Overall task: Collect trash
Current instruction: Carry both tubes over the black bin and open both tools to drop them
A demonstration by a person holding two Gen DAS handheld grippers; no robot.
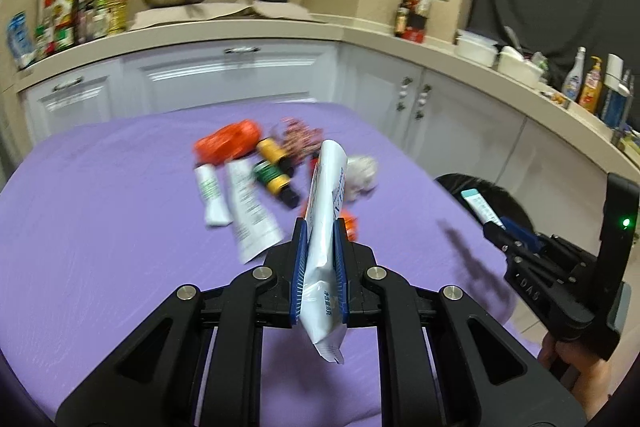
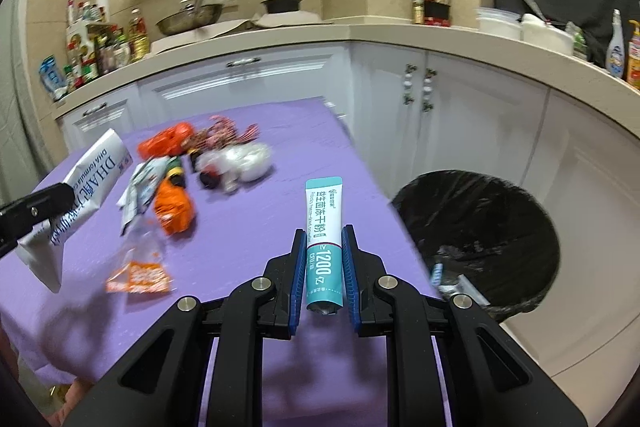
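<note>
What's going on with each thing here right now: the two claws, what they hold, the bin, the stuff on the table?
Left gripper: shut on white sachet.
Right gripper: shut on teal sachet.
Bin: open, black liner, some trash inside.
Trash pile: loose on purple tablecloth.

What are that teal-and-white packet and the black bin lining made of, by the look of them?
Teal-and-white packet: likely printed plastic or foil film, thin and flat, with a sealed top edge. Bin lining: thin black plastic film, crinkled and faintly glossy.

The table [image 2: 256, 211] is purple; a teal-and-white sachet [image 2: 324, 247] carries dark lettering, a white packet [image 1: 324, 227] blue print, the bin liner [image 2: 480, 219] black.
</note>
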